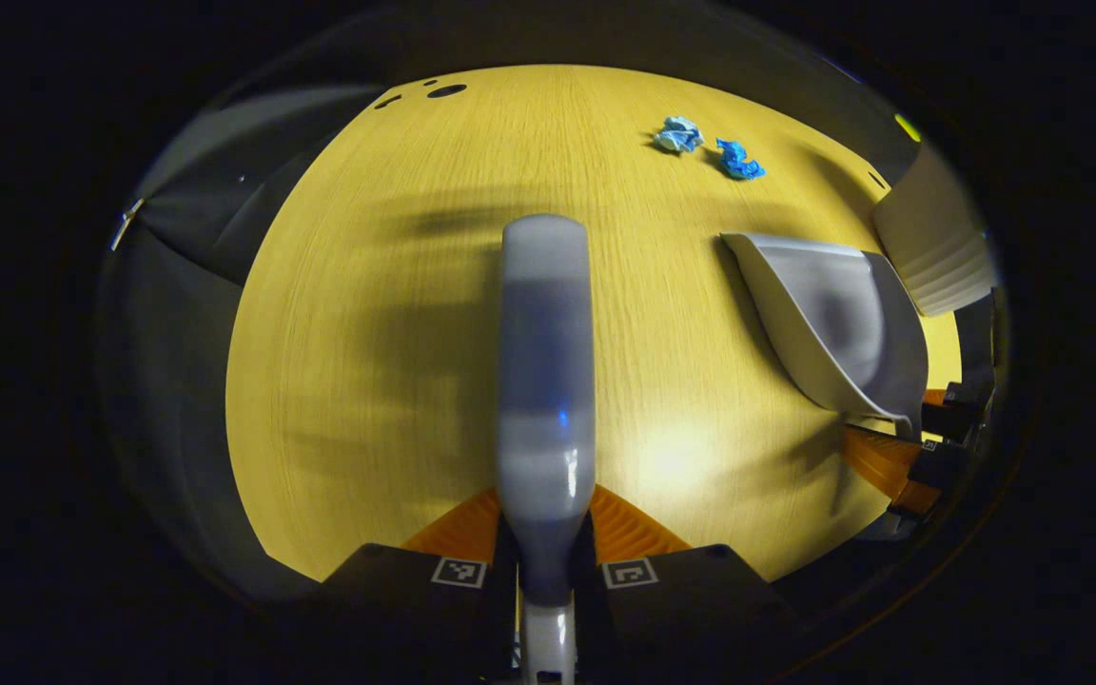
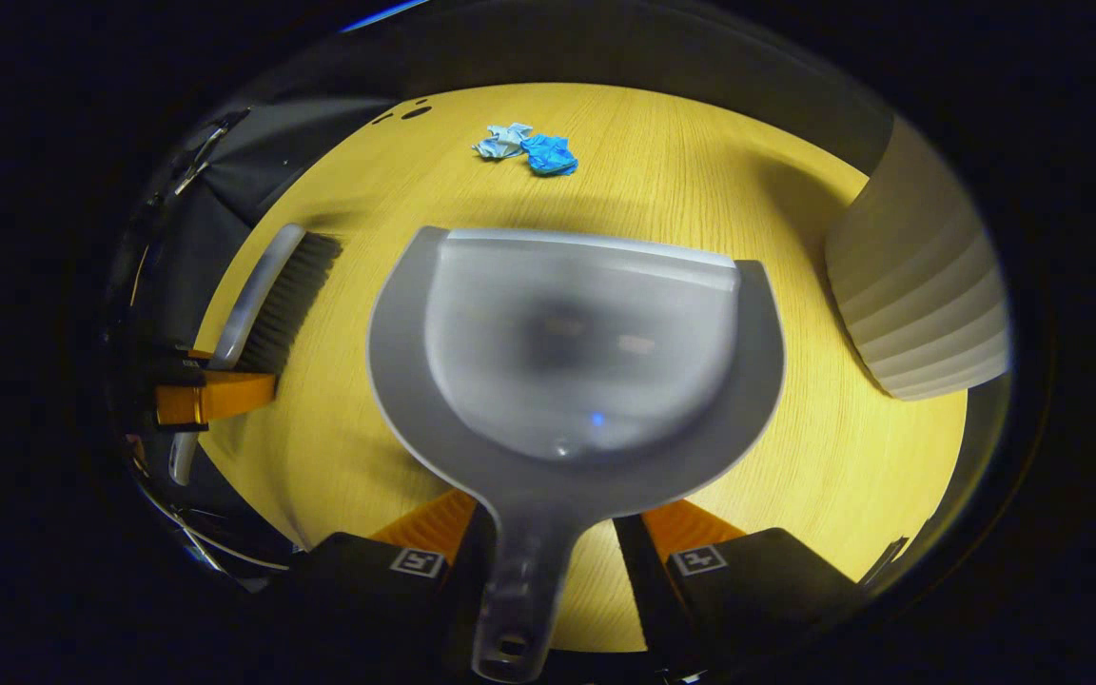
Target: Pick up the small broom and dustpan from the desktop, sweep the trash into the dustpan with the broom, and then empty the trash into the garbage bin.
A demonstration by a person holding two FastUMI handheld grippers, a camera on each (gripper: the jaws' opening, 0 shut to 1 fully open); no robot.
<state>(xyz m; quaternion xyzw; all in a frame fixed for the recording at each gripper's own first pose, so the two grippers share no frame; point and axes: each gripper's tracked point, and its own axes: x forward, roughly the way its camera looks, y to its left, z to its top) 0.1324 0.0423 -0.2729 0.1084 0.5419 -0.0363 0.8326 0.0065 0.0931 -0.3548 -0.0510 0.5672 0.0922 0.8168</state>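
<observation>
Wooden desktop (image 1: pixel 367 314), pale yellow grain, dim booth around it, one bright glare patch near the front edge.

Left gripper (image 1: pixel 545 542): fingers closed on the broom (image 1: pixel 546 371), handle clamped between them, the back of the brush head pointing forward over the desk. From the right gripper view the bristles face sideways and the broom appears held off the wood, though contact cannot be confirmed.

Right gripper (image 2: pixel 548 547): fingers closed on the neck of the dustpan (image 2: pixel 572 352), where the handle meets the scoop, front lip pointing toward the far side of the desk. Cannot tell whether the lip touches the surface.

Trash (image 2: pixel 527 150): two crumpled scraps, one pale, one bright blue, just beside each other near the far edge, well apart from both tools. Dustpan scoop looks empty.

Garbage bin (image 2: pixel 919 295): pale ribbed side, standing to the right of the dustpan.

Progress, judged: pickup done for both tools. Sweeping not yet started; emptying into the bin remains.
</observation>
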